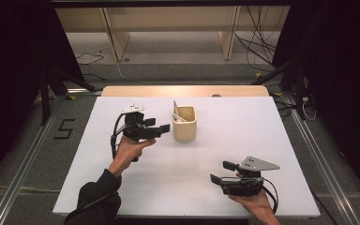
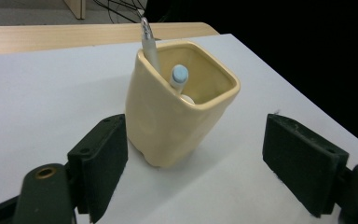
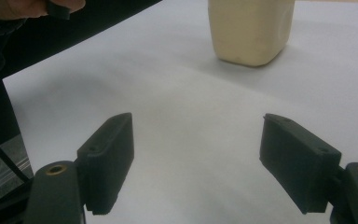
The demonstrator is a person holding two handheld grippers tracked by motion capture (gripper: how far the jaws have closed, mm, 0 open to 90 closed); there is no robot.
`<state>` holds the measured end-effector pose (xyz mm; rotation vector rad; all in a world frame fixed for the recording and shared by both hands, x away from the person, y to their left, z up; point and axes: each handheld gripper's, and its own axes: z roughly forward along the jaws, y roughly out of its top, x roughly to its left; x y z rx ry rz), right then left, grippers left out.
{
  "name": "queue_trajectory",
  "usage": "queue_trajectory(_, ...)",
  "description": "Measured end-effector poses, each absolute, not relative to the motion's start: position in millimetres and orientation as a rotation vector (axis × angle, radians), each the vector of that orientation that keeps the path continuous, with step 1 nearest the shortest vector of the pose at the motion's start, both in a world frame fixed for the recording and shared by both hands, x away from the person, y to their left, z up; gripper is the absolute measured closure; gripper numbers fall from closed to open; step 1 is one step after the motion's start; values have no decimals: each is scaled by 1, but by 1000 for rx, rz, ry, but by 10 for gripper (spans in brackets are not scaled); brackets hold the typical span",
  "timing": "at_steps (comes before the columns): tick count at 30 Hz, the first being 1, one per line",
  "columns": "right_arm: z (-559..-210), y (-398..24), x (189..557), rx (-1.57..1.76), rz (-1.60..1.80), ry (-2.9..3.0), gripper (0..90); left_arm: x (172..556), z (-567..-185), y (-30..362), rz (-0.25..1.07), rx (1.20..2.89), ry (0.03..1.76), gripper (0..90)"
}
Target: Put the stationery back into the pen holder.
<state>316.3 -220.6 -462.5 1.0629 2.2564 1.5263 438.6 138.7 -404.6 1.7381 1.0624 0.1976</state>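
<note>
Two grippers are in my hands over the white bench (image 1: 98,183). My left gripper (image 1: 161,125) sits toward the left, pointing right at the cream cup (image 1: 184,123), its jaws spread wide with nothing between the pads; the cup stands just beyond them, apart from both. The cup is upright near the far middle of the bench, with a pen (image 2: 177,77) and a metal-clipped stick (image 2: 149,44) leaning inside. My right gripper (image 1: 223,172) rests near the right front edge, jaws wide and empty.

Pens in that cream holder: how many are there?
2, both inside the cream ceramic square holder: a silver pen leaning in its far corner, a white pen with a blue cap beside it. More may be hidden.
</note>
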Motion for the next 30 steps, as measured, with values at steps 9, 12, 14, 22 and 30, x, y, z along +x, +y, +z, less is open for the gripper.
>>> queue_trajectory(9,-462,-221,316,1059,1529,2251,266,424,-412,142,198,1754,1029,216)
queue_trajectory(12,-462,-221,316,1061,1529,2251,266,420,-414,145,201,1748,1025,217)
queue_trajectory(14,-462,-221,316,1062,1528,2251,266,417,-416,146,206,1751,1022,217)
queue_trajectory(22,-462,-221,315,1059,1531,2247,266,412,-422,146,208,1773,1001,214)
queue_trajectory(30,-462,-222,315,1055,1534,2242,266,403,-428,147,212,1791,964,211)
